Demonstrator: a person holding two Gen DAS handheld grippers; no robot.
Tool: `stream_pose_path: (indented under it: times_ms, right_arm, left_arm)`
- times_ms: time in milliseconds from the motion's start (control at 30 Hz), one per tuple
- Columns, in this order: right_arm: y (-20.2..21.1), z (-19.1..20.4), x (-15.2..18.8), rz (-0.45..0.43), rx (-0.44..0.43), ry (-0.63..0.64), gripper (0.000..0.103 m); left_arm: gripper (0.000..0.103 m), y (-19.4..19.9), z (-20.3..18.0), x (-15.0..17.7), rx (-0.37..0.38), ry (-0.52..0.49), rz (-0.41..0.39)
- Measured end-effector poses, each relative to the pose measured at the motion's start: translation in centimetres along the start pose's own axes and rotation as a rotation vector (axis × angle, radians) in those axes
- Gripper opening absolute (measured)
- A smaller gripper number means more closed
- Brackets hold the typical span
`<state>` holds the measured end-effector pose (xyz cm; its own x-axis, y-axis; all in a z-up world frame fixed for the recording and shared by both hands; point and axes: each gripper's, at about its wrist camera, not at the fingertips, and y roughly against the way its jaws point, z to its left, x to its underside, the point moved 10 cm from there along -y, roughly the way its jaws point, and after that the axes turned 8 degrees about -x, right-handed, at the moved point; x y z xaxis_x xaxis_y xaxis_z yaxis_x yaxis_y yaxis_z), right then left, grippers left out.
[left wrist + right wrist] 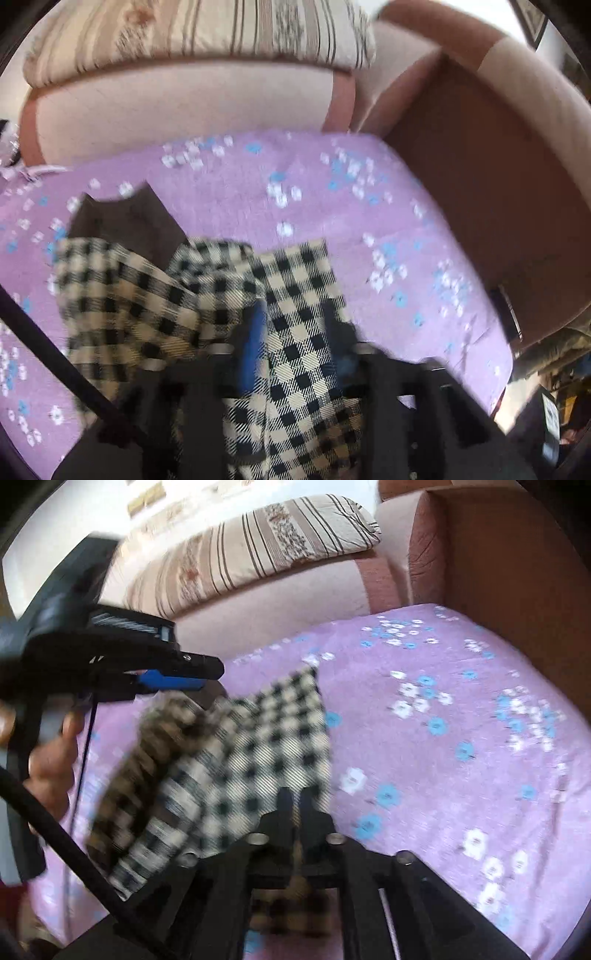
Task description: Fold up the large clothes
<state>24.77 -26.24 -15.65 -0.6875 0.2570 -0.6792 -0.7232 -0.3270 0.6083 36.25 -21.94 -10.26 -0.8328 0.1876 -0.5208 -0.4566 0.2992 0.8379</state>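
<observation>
While the left gripper (295,325) stands with fingers parted around the checked garment (295,295), cloth between them but not pinched, the fold can slump open on the purple floral sheet (332,206). Your right gripper (294,808) shows a narrow gap with cloth behind; whether it grips, you cannot tell. Watch the black cable (55,830): it crosses the garment's near edge and may snag. The cardboard box (480,184) and striped cushion (203,33) stand well apart.
</observation>
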Motion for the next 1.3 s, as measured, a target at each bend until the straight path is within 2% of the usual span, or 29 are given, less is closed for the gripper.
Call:
stream_pose_path:
  times_ms: [33,67,200,333,400,500,533,567,600,667,733,867,967,1067,1100,1133,1200,1267,1300]
  right_arm:
    - [0.1,0.4,-0.4,-0.011,-0.040,-0.014,0.039]
    - [-0.1,0.7,-0.6,-0.017,-0.072,-0.022,0.049]
    - [-1.4,3.6,-1.0,0.012,-0.236,-0.061,0.049]
    - [-4.5,7.9,-1.4,0.100,-0.389,-0.087,0.049]
    - [-6.6,9.4,-1.0,0.140,-0.385,-0.078,0.049]
    - [-9.6,11.7,0.6,0.210,-0.428,-0.116,0.050]
    - [-10.5,12.2,1.1,0.225,-0.428,-0.112,0.048]
    - [-11.3,12.6,1.5,0.244,-0.429,-0.103,0.026]
    - [-11.8,13.0,2.0,0.268,-0.422,-0.088,0.013]
    - [-11.8,13.1,1.3,0.242,-0.395,-0.049,0.013]
    - [-9.8,13.7,-0.1,0.193,-0.384,0.003,0.012]
    - [-5.4,12.0,-2.4,0.093,-0.343,0.051,0.012]
    - [-5.0,7.9,-2.1,0.104,-0.266,-0.005,0.012]
    - [-6.8,3.6,-0.2,0.180,-0.192,-0.083,0.013]
    - [-7.2,2.8,0.3,0.201,-0.198,-0.101,0.014]
    - [-7.2,2.3,0.5,0.205,-0.213,-0.125,0.019]
    - [-6.1,1.8,0.0,0.171,-0.249,-0.160,0.027]
    - [-5.2,1.7,-0.8,0.138,-0.290,-0.189,0.056]
    - [-5.0,1.8,-1.1,0.124,-0.322,-0.217,0.061]
  left_arm:
    - [0.055,1.3,0.5,-0.2,-0.019,0.001,-0.035]
    - [0.057,2.7,1.4,-0.2,-0.046,0.000,-0.073]
    - [0.061,6.5,5.9,1.9,-0.199,-0.008,-0.150]
    - [0.061,8.3,11.1,6.4,-0.328,0.011,-0.183]
    - [0.061,8.4,12.8,8.3,-0.324,0.039,-0.161]
    - [0.061,8.4,14.5,10.9,-0.321,0.083,-0.139]
    - [0.061,8.4,14.7,11.3,-0.327,0.089,-0.140]
    - [0.061,8.3,15.1,11.8,-0.337,0.094,-0.138]
    - [0.061,8.0,15.1,11.9,-0.346,0.095,-0.135]
    - [0.061,7.9,15.0,12.1,-0.349,0.094,-0.132]
    - [0.061,7.7,14.4,11.9,-0.330,0.090,-0.138]
    - [0.061,6.4,10.7,12.1,-0.269,0.036,-0.142]
    - [0.061,4.4,8.3,12.9,-0.249,-0.013,-0.118]
    - [0.061,1.3,7.2,14.5,-0.229,-0.016,-0.044]
    - [0.061,0.8,7.2,14.7,-0.237,-0.016,-0.037]
    - [0.062,0.3,7.2,14.8,-0.257,-0.019,-0.035]
    - [0.063,0.0,7.5,14.8,-0.279,-0.020,-0.039]
    - [0.064,0.0,7.9,14.7,-0.262,0.000,-0.030]
    - [0.064,0.0,8.1,14.7,-0.252,0.012,-0.024]
